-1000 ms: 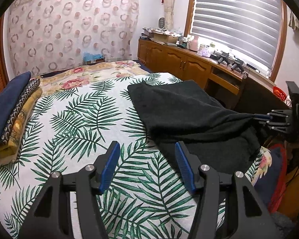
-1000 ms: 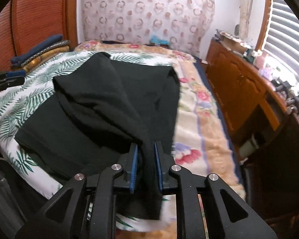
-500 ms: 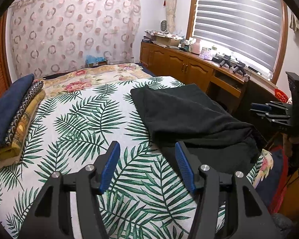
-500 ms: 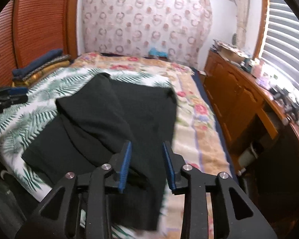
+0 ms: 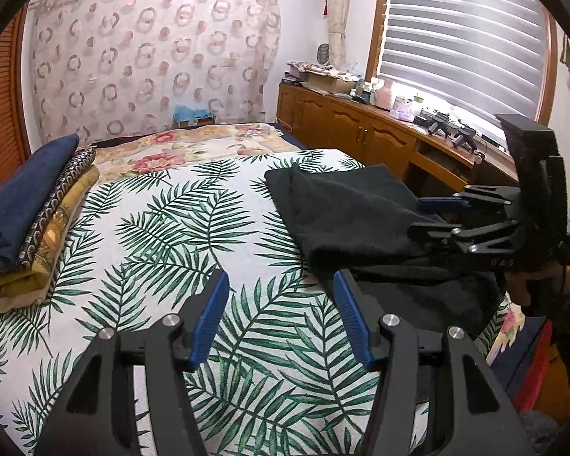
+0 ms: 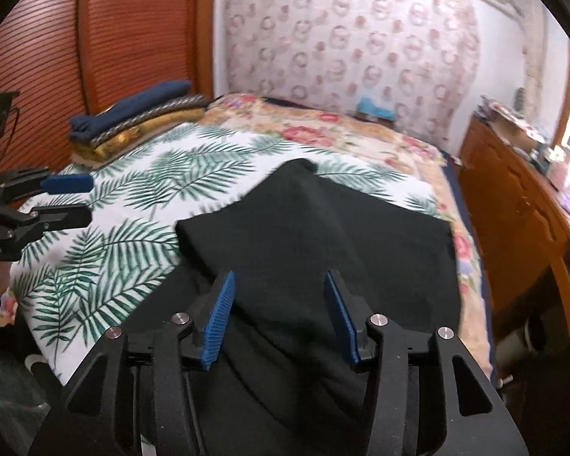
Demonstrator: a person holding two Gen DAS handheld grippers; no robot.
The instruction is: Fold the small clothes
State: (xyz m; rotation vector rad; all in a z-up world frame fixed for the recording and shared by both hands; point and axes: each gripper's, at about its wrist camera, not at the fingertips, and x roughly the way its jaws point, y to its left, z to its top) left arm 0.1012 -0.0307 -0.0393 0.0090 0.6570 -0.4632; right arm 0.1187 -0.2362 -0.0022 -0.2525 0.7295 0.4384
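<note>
Black garment released on the bed, both tongs open and empty.

Your right tongs (image 6: 277,315) have just been opening and now stand apart above the black garment (image 6: 323,235), pads not pressing the cloth. The garment lies folded at the right edge of the bed (image 5: 163,228), filling the lower middle of the right view, one folded edge running toward the upper middle. Your left tongs (image 5: 281,319) hang about half open over bare leaf-print cover, holding nothing; wide clear cover spreads left of the garment up to the stack of folded blankets (image 5: 30,224) at the left edge.
</note>
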